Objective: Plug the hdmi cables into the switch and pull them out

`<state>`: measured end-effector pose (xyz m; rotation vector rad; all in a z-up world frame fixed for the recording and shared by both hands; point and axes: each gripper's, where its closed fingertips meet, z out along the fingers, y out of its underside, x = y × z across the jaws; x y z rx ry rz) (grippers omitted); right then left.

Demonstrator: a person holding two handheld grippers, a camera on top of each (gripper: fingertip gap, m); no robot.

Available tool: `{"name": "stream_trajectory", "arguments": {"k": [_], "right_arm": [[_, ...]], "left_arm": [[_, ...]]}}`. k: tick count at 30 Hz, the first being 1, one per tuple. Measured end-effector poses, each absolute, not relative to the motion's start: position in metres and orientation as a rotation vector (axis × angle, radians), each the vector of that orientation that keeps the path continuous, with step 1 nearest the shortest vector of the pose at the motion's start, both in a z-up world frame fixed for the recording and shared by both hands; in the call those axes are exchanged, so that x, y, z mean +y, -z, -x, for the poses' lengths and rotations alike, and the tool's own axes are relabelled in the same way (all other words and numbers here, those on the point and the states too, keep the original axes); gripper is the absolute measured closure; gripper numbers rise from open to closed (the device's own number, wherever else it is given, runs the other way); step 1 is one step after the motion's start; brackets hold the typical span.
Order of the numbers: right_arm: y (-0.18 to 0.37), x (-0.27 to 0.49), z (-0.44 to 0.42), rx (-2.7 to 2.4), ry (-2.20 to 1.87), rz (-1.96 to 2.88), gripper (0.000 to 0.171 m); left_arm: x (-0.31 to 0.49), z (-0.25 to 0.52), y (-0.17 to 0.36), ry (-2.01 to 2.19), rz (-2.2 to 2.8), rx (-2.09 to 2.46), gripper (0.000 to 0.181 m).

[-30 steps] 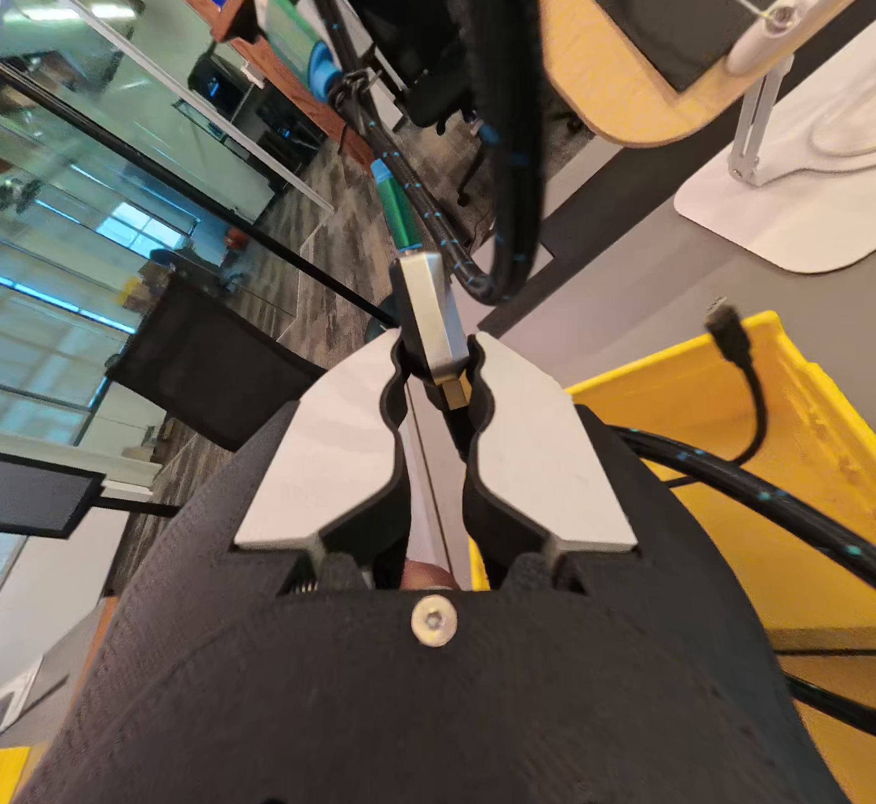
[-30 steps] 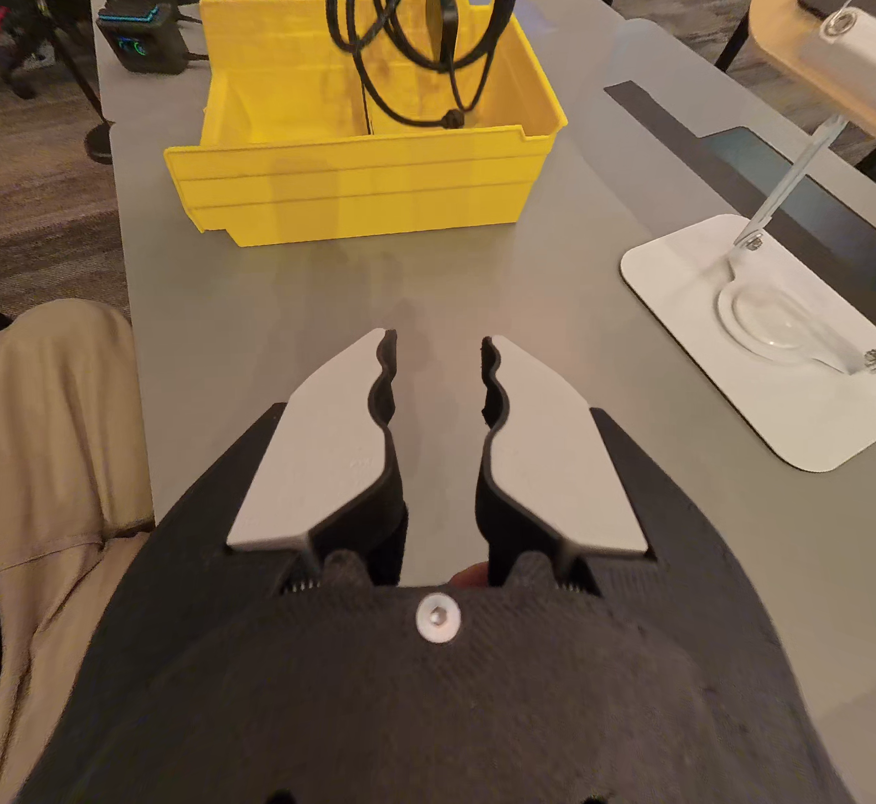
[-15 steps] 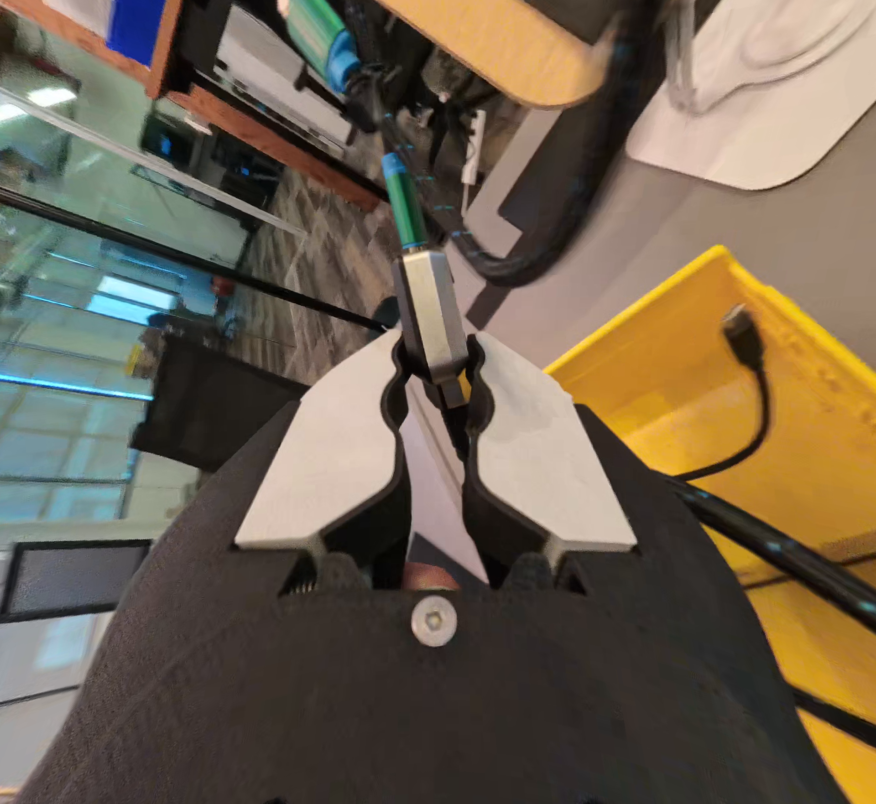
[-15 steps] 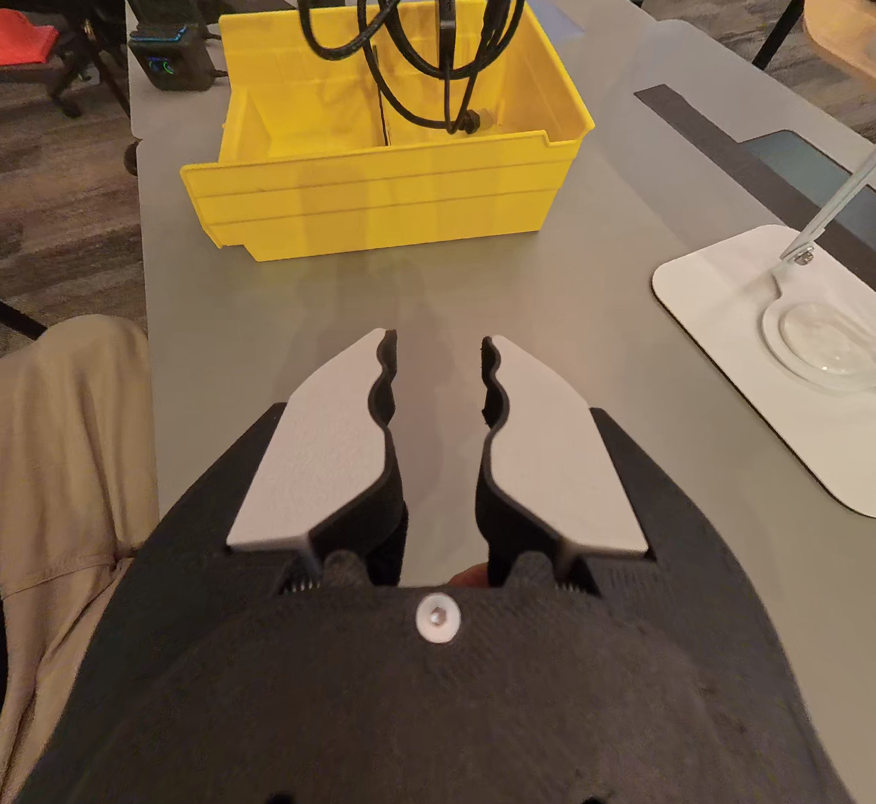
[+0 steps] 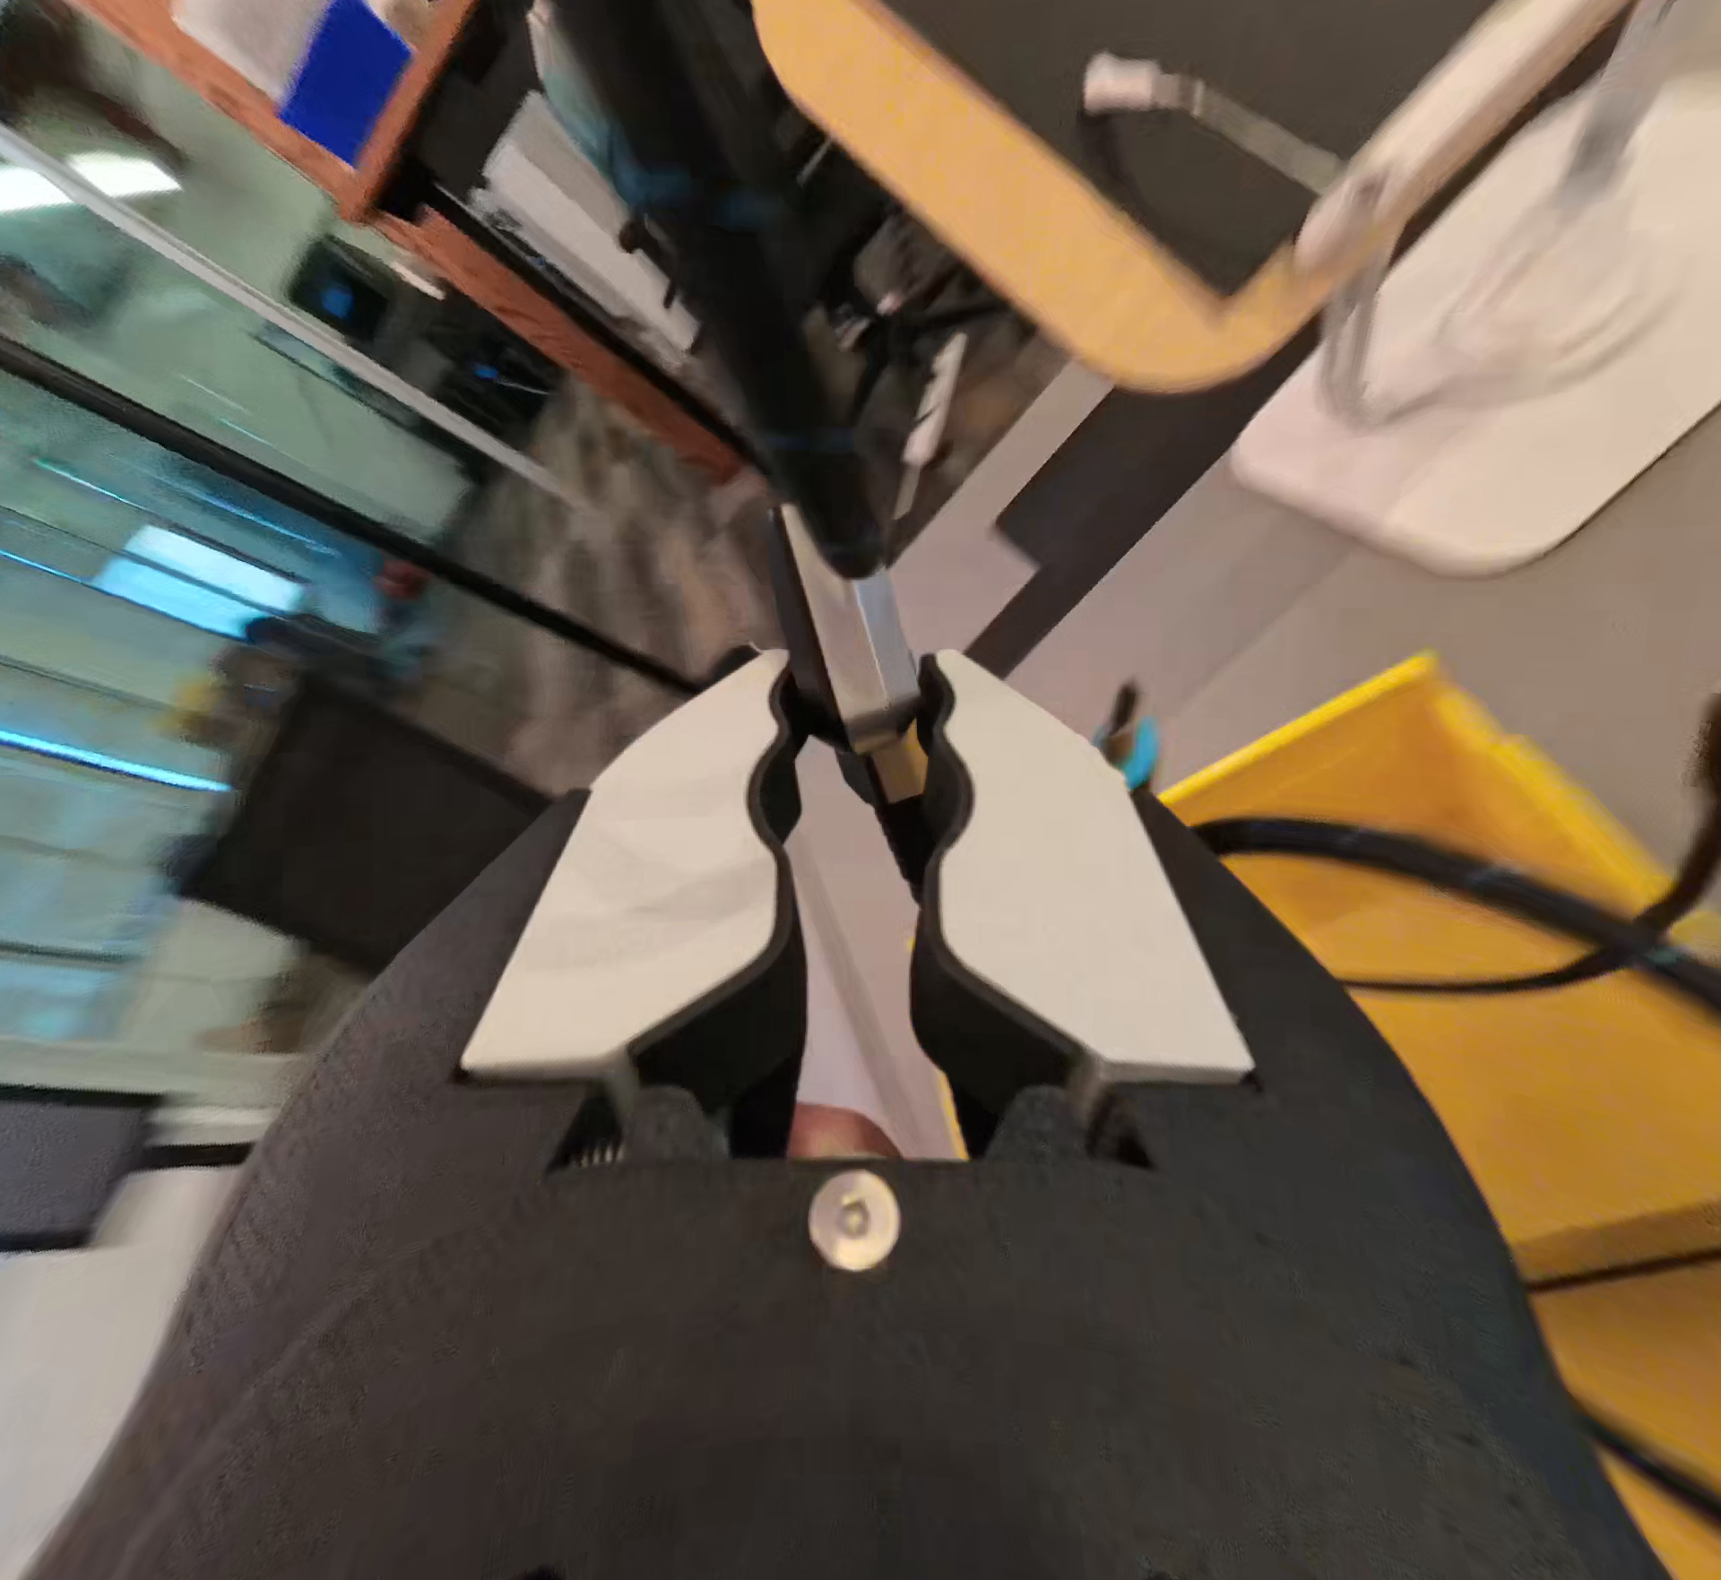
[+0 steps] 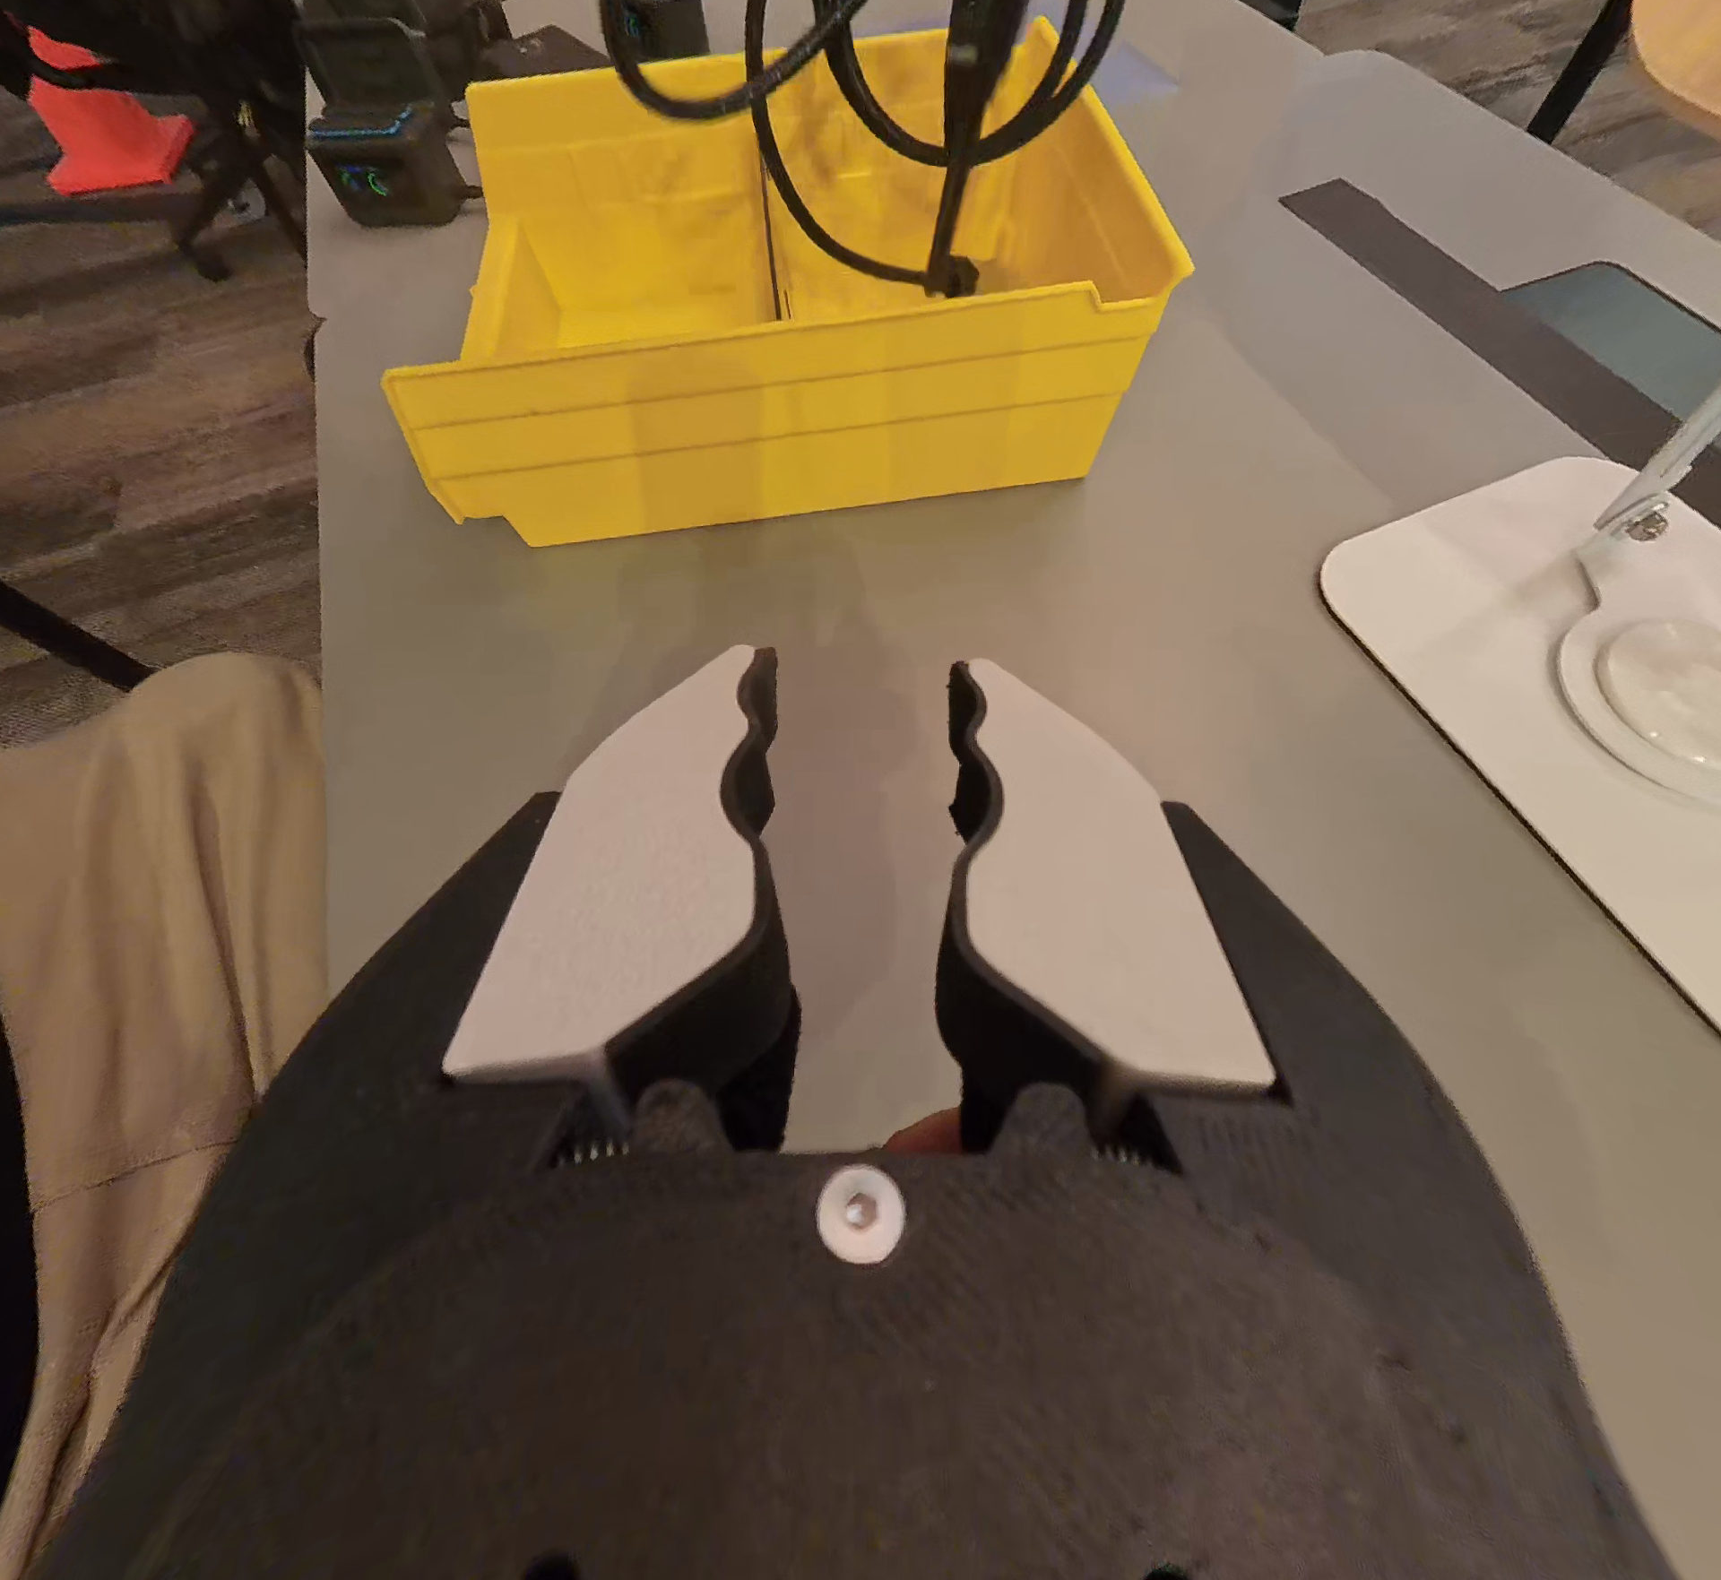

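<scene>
An HDMI cable's metal plug (image 5: 861,679) sits clamped between the left gripper (image 5: 857,721) tips, lifted above the yellow bin (image 5: 1453,1023). The plug body is likely the firm hold; the braided cord looks limp.

Right view: cable loops (image 6: 894,73) dangle over the bin while the right gripper (image 6: 861,688) hovers parted, empty, above the grey table (image 6: 1024,604).

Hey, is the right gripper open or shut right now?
Open. The right gripper has a clear gap between its fingers, with bare grey table showing through and nothing held between them.
</scene>
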<state>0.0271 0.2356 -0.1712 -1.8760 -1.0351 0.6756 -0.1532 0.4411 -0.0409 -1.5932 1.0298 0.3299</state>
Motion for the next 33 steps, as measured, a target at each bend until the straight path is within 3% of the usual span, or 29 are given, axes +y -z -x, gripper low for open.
{"name": "stream_trajectory", "arguments": {"k": [4, 20, 28, 33], "right_arm": [[0.169, 0.238, -0.025, -1.040, -0.669, 1.871, 0.137], [0.177, 0.237, -0.032, -1.020, -0.675, 1.888, 0.137], [0.178, 0.237, -0.049, -0.972, -0.687, 1.900, 0.137], [0.178, 0.232, -0.062, -0.944, -0.695, 1.900, 0.137]], "left_arm": [[0.438, 0.147, 0.062, -0.439, 1.548, 1.159, 0.160], [0.447, 0.212, 0.021, -0.875, 1.518, 1.190, 0.160], [0.419, 0.206, -0.006, -0.544, 1.581, 0.979, 0.160], [0.397, 0.204, -0.049, -0.349, 1.503, 0.773, 0.160]]}}
